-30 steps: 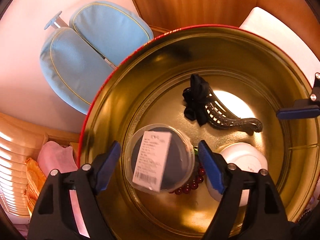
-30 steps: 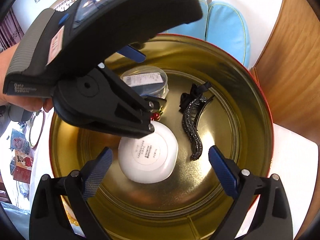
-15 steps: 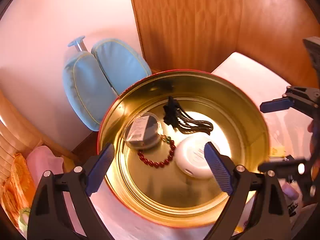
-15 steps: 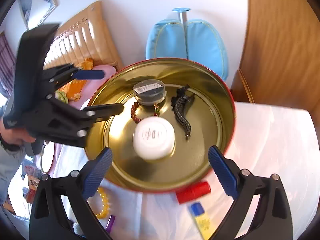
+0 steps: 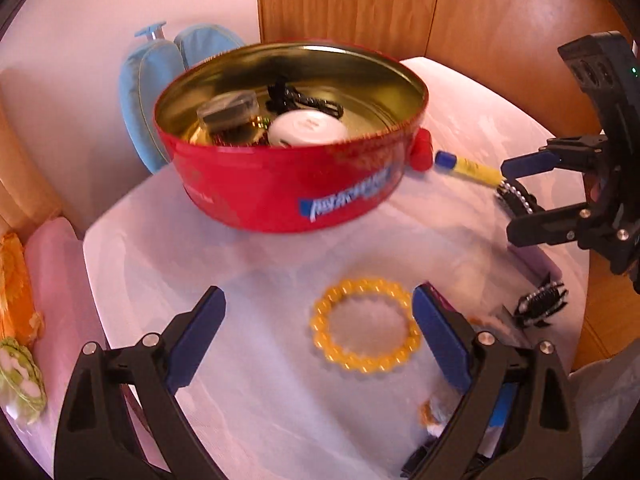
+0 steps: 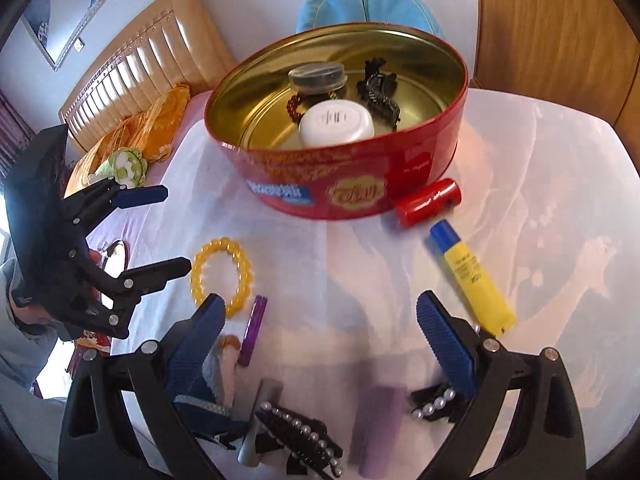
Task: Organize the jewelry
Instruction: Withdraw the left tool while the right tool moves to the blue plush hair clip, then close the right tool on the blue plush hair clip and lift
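Observation:
A round red tin (image 5: 288, 184) (image 6: 344, 188) with a gold inside stands on the white table. It holds a clear round box (image 6: 317, 75), a white round case (image 6: 337, 123), a black hair claw (image 6: 378, 90) and a red bead bracelet (image 6: 295, 105). A yellow bead bracelet (image 5: 365, 325) (image 6: 222, 272) lies on the cloth in front of the tin, between my left gripper's fingers and nearer the right one. My left gripper (image 5: 318, 340) (image 6: 154, 232) is open and empty above it. My right gripper (image 6: 320, 344) (image 5: 524, 196) is open and empty over the table's near side.
A red tube (image 6: 428, 202) and a yellow tube with a blue cap (image 6: 470, 276) lie right of the tin. A purple bangle (image 6: 253, 330), a lilac case (image 6: 376, 428) and pearl hair clips (image 6: 300, 432) lie near the front edge. Blue cushions (image 6: 368, 4) and wooden panels stand behind.
Both grippers have pulled back and up out of the tin to the near side of the table. The clear round box stays in the tin. The yellow bracelet has come into view.

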`<control>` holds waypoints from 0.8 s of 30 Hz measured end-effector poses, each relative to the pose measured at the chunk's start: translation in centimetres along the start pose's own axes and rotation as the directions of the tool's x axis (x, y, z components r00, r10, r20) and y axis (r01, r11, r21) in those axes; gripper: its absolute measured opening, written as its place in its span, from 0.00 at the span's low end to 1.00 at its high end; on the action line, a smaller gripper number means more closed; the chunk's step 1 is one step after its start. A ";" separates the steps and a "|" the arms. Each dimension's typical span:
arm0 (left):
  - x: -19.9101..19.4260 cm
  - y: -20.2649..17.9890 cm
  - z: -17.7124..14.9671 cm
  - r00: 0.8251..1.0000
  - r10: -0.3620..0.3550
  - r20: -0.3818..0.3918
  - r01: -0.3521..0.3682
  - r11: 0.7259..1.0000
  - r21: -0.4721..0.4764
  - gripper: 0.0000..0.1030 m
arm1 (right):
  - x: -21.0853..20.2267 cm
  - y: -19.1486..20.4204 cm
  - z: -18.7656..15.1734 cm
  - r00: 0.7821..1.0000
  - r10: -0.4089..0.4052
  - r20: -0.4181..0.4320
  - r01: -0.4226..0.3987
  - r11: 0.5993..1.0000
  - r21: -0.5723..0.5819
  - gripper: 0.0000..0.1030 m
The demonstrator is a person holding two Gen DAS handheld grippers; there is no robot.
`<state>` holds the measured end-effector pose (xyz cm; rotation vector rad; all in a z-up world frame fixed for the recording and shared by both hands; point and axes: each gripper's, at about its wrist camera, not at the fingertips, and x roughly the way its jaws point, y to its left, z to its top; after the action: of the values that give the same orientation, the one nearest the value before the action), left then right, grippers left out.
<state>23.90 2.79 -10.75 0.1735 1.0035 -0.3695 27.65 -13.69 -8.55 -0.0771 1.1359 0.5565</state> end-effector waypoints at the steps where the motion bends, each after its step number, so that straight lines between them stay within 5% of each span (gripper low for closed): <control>1: -0.1 -0.1 -0.7 1.000 -0.014 -0.010 0.014 1.000 -0.013 0.89 | -0.1 0.3 -0.5 1.000 0.002 -0.007 -0.002 1.000 0.005 0.94; 10: -2.2 0.5 -4.4 1.000 -0.025 0.016 0.026 0.997 -0.067 0.93 | -0.9 5.6 -4.8 0.995 0.097 -0.028 -0.098 0.994 -0.044 0.94; 24: -4.1 0.2 -7.0 0.998 -0.051 0.024 0.051 0.998 -0.031 0.93 | 1.8 10.6 -9.3 0.998 0.005 -0.062 -0.016 0.984 -0.177 0.94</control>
<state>16.53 6.03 -11.00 0.1149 0.9916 -0.4010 15.55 -6.96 -11.80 -0.2431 1.1448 0.6680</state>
